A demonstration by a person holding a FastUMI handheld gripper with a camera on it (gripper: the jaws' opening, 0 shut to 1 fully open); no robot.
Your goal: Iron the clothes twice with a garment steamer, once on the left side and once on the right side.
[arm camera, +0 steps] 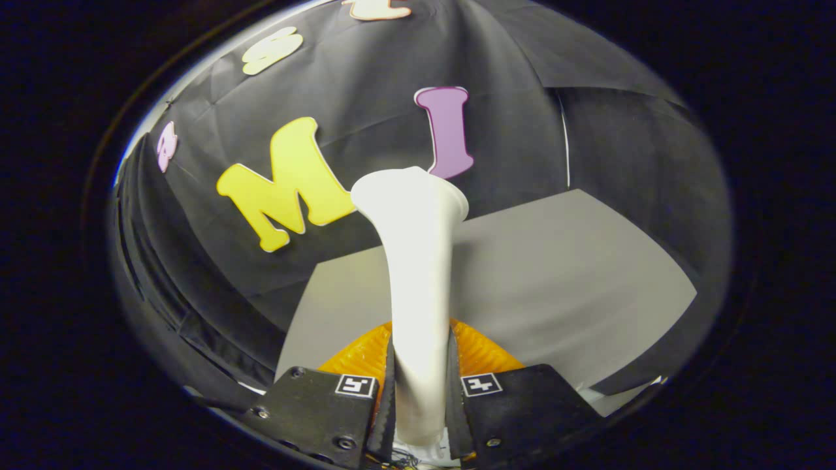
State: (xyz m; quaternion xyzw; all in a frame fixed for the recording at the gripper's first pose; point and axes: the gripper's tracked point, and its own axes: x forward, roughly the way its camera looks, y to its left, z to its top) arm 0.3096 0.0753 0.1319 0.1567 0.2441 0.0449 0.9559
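Observation:
A white garment steamer (418,261) stands up between my fingers, its slim handle clamped on both sides and its flared head pointing away from me toward the booth's back wall. My gripper (421,391) is shut on the handle. Just beyond the fingers, under the steamer, lies an orange ribbed piece (480,352), partly hidden behind the handle and the fingers. Whether that orange piece is the clothes I cannot tell.
A grey tabletop (575,281) stretches out beyond the fingers to the black cloth wall (366,85). Folds of the same black cloth hang down on the left (170,274) and the right (640,150) of the table.

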